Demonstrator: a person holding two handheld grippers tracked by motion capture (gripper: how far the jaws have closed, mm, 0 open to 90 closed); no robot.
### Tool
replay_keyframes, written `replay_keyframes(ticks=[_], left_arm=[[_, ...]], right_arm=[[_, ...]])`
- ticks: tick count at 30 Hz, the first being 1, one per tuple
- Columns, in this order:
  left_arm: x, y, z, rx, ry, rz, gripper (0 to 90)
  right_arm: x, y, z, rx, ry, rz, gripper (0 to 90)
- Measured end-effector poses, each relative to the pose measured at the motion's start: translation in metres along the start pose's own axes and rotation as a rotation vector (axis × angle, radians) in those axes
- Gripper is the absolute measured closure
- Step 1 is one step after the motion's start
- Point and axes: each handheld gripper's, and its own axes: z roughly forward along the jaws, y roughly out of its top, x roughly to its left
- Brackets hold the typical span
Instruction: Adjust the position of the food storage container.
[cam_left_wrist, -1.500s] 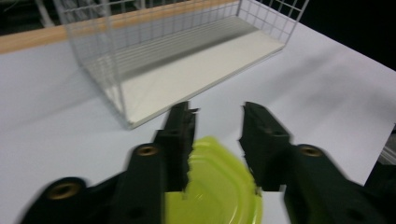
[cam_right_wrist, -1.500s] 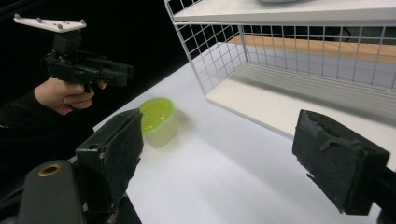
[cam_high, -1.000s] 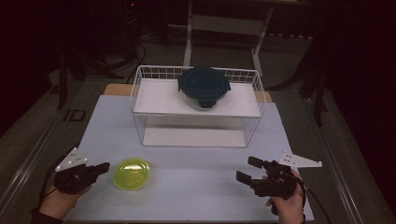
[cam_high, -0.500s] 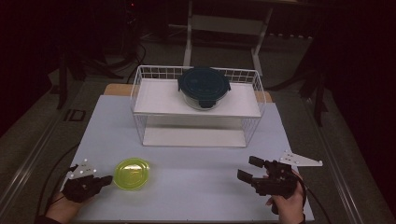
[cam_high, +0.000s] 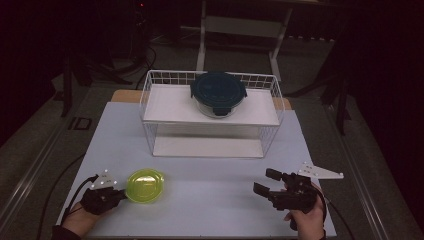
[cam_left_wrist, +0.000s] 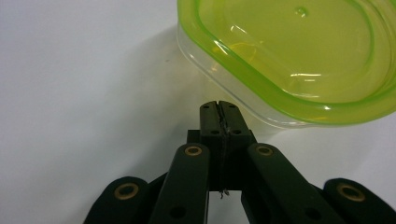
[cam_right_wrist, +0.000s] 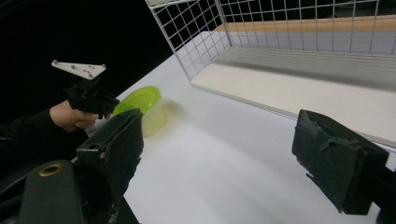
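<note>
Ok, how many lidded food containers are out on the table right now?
2: a yellow-green lidded container near the table's front left, and a dark teal lidded container on the wire rack's top shelf. None looks hidden.

Place: a lab or test room, dim.
Table (cam_high: 210, 175): plain white top, staged.
Rack (cam_high: 212, 112): white wire shelf, placed alone.
Floor: grey, with loose cables (cam_high: 150, 55).
Background: dark, with metal stand legs (cam_high: 202, 35).

The left gripper (cam_left_wrist: 218, 108) is held low, its fingers pressed together. The right gripper (cam_high: 268, 182) is held level, its fingers spread wide.
</note>
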Motion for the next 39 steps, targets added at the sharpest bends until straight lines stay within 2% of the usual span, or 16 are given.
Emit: replay_keyframes(ticks=[5, 6, 9, 21, 39], left_arm=[[-0.005, 0.008, 0.008, 0.007, -0.006, 0.012, 88.9], [-0.005, 0.01, 0.01, 0.005, -0.022, 0.003, 88.9], [-0.01, 0.016, 0.015, 0.013, -0.024, 0.024, 88.9], [-0.024, 0.032, 0.032, 0.026, -0.054, 0.061, 88.9], [-0.051, 0.062, 0.062, 0.043, -0.125, 0.115, 88.9]], right_arm=[[0.0, -0.001, 0.001, 0.004, -0.003, -0.01, 16.1], [0.0, -0.001, 0.0, 0.005, -0.004, -0.008, 16.1], [-0.003, -0.003, 0.001, 0.006, -0.009, 0.0, 16.1], [-0.005, -0.006, 0.0, 0.003, -0.005, 0.003, 16.1], [-0.004, -0.005, 0.0, 0.003, -0.003, -0.001, 16.1]])
